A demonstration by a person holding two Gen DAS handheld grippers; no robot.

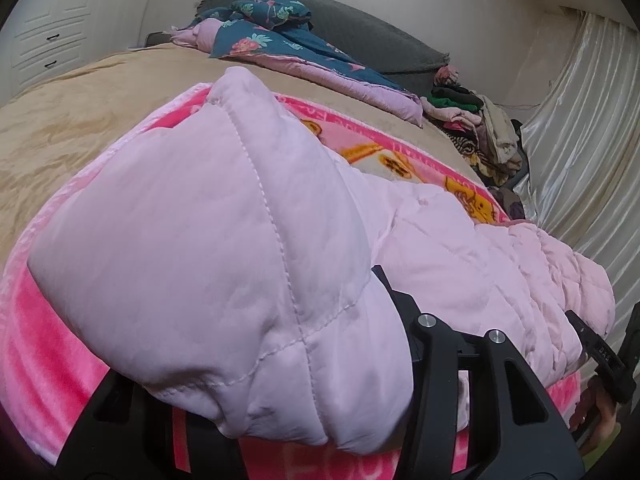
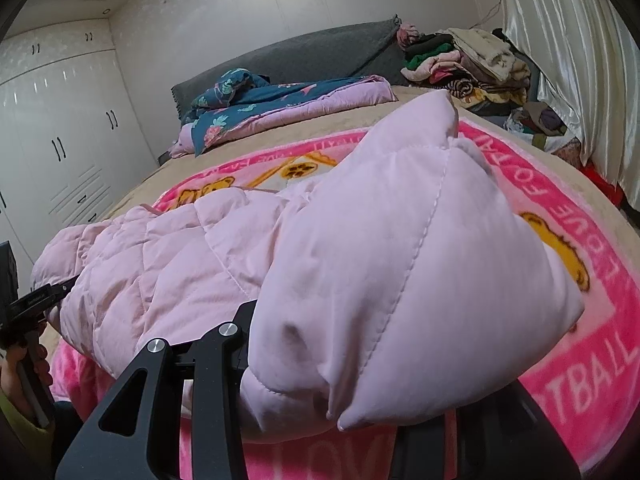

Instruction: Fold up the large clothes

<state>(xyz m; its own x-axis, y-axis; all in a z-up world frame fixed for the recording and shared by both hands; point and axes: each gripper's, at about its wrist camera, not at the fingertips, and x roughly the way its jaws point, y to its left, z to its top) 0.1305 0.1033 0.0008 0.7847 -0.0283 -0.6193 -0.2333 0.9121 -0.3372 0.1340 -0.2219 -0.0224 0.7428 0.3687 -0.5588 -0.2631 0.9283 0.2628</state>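
Both my left gripper (image 1: 304, 392) and right gripper (image 2: 340, 380) pinch the puffy pink jacket (image 1: 224, 232); I should lift evenly toward the far side.

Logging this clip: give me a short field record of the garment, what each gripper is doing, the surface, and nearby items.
garment: pale pink quilted jacket, lying across the bed
left gripper: shut on a puffy jacket end, fingertips hidden in fabric
right gripper: shut on the opposite jacket end
surface: pink bear-print blanket over a tan bedspread
nearby: teal floral quilt and clothes pile by the headboard
fold state: not yet folded flat
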